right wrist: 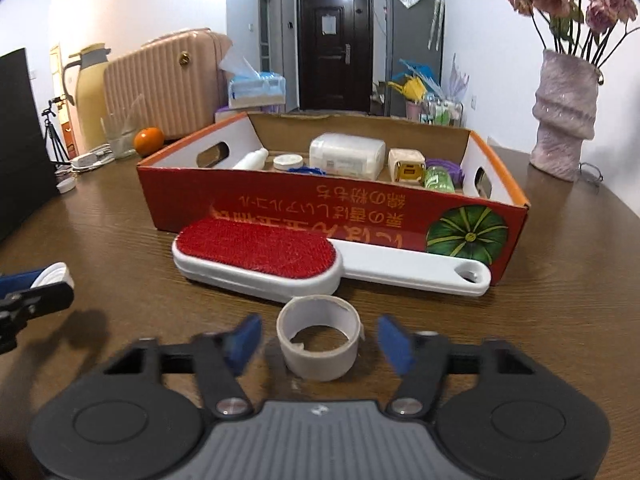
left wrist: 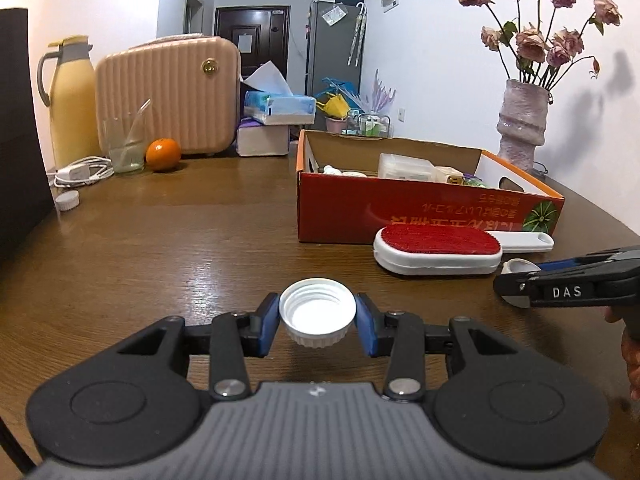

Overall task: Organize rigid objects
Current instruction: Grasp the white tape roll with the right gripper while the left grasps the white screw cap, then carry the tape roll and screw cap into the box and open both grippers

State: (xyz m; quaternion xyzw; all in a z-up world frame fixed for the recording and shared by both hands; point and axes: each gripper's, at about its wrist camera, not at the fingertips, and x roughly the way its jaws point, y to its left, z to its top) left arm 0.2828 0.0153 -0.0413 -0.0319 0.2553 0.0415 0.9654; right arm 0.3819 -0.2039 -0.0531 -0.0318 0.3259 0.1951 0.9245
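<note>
While the left gripper (left wrist: pixel 317 322) clamps a white screw cap (left wrist: pixel 317 311) between its blue pads, open side up and lifted clear of the wooden table (left wrist: pixel 160 248), the right gripper (right wrist: pixel 318 340) stands with its fingers spread on either side of a roll of white tape (right wrist: pixel 319 338) resting on the tabletop, neither pad touching it. Just beyond the tape lies a white lint brush (right wrist: pixel 256 258) with a red face, its handle running rightward along the front of a red cardboard box (right wrist: pixel 332 208). Inside the box sit a translucent container (right wrist: pixel 346 155), a small white bottle (right wrist: pixel 252 159) and other small items. Farther back stand a pale vase (right wrist: pixel 564 114) of dried roses, an orange (left wrist: pixel 163 153) and a pink suitcase (left wrist: pixel 168 96).
</note>
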